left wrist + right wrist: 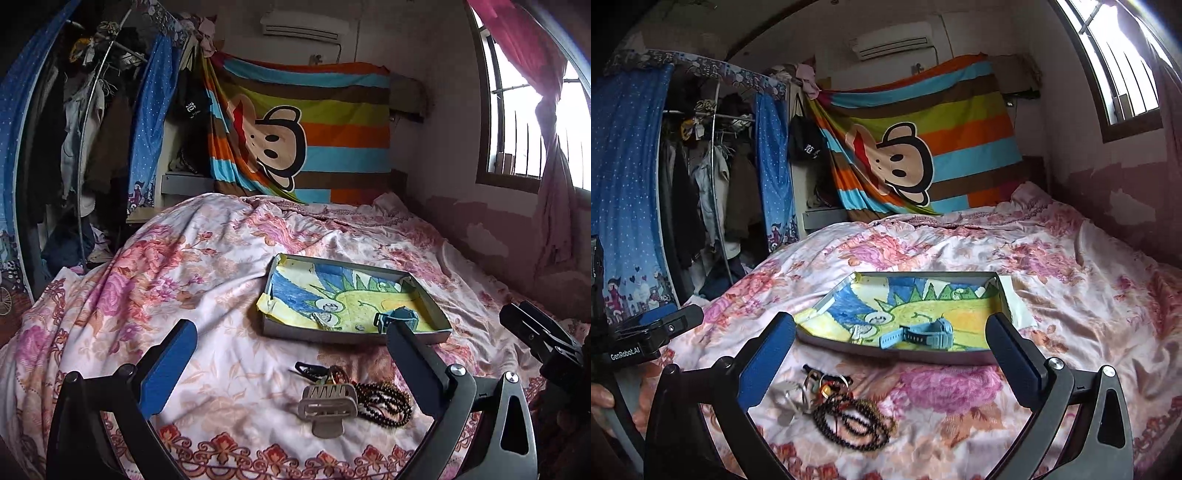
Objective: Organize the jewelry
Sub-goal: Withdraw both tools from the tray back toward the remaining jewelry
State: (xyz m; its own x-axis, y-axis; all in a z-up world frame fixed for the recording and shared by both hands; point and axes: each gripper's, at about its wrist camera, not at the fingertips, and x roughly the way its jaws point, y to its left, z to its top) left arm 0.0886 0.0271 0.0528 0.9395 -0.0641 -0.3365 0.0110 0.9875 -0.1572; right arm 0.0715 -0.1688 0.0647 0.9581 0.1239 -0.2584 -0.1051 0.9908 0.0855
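A shallow grey tray [428,334] lined with a dinosaur drawing lies on the floral bed; it also shows in the right wrist view [897,354]. A blue watch [397,318] [919,334] and small pale pieces [325,319] lie in it. In front of the tray lies a pile: a grey hair claw clip [327,406], dark bead strands [388,404] [853,421], rings and a black clip [314,369]. My left gripper [291,354] is open and empty above the pile. My right gripper [892,350] is open and empty, just before the tray.
The floral bedspread [184,266] covers the whole bed. A wall and window run along the right [517,110]. A striped monkey blanket [295,133] hangs at the head. A clothes rack with blue curtains [701,166] stands left. The other gripper shows at the frame edges [546,339] [646,332].
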